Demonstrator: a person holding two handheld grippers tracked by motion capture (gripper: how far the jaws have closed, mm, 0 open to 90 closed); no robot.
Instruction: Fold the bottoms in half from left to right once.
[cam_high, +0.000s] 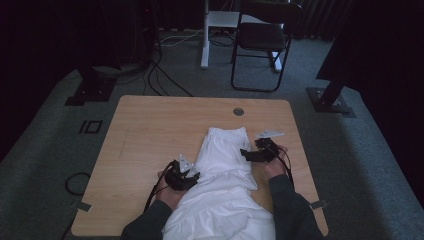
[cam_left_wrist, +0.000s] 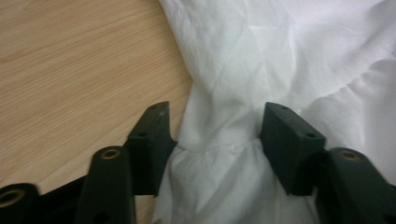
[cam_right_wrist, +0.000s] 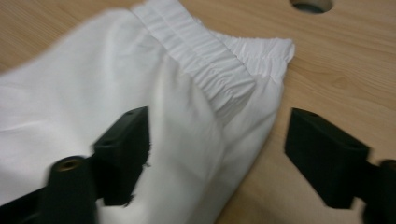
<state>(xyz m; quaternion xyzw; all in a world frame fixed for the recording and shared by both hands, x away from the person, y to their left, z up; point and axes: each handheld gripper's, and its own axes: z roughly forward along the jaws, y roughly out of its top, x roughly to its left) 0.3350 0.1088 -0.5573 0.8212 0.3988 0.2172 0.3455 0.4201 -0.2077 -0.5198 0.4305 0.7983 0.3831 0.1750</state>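
- White garment (cam_high: 222, 170): lies on wooden table (cam_high: 150, 130), centre-right, elastic waistband end toward far edge, lower part hangs over near edge
- L gripper (cam_high: 192, 176): at garment's left edge, jaws apart w/ bunched fabric between, pads not pressing
- R gripper (cam_high: 246, 154): at garment's right edge nr waistband, jaws wide apart, nothing gripped

White garment (cam_high: 225, 200) cut off at high view's bottom edge

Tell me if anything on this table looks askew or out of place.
The white garment lies crumpled rather than flat, bunched into a gathered waist between the left gripper and right gripper, and its near end hangs over the table edge.
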